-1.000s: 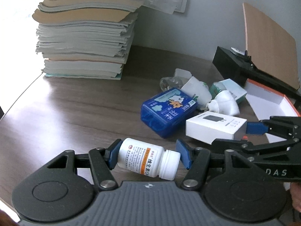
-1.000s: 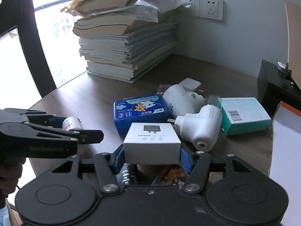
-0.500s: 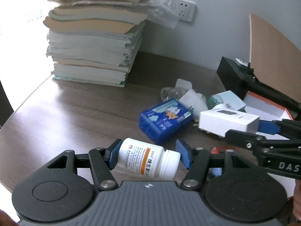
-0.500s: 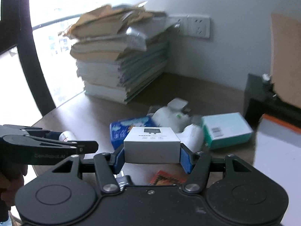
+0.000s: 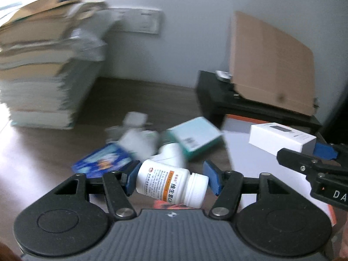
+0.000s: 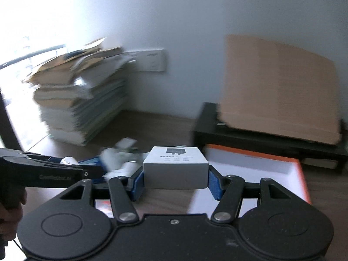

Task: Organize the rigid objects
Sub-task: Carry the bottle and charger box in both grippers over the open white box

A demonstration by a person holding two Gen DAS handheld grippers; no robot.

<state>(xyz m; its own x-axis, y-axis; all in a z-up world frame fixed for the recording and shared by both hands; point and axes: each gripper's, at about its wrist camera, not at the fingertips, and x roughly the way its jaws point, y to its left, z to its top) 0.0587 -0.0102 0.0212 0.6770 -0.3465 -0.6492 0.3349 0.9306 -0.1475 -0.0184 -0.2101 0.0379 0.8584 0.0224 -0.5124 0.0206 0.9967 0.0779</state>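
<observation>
My left gripper (image 5: 171, 179) is shut on a white pill bottle (image 5: 171, 183) with an orange-striped label, held sideways above the table. My right gripper (image 6: 175, 179) is shut on a small white box (image 6: 175, 167) printed with a charger; the same white box (image 5: 281, 138) shows in the left wrist view, hanging over the orange-rimmed white tray (image 5: 245, 154). That tray (image 6: 256, 163) lies just beyond the box in the right wrist view. Left on the table are a blue pack (image 5: 104, 162), a teal box (image 5: 194, 139) and white plastic items (image 5: 139, 141), all blurred.
A tall stack of papers and books (image 5: 41, 74) stands at the back left. A black stand (image 5: 250, 104) carrying a leaning cardboard sheet (image 5: 271, 63) sits behind the tray. A wall socket (image 6: 153, 62) is on the back wall. An orange card (image 5: 171, 205) lies under the left gripper.
Both grippers have risen and swung right with their loads. The white box, lifted off the table, now hangs over the tray. The pile of items has slid left in both views.
</observation>
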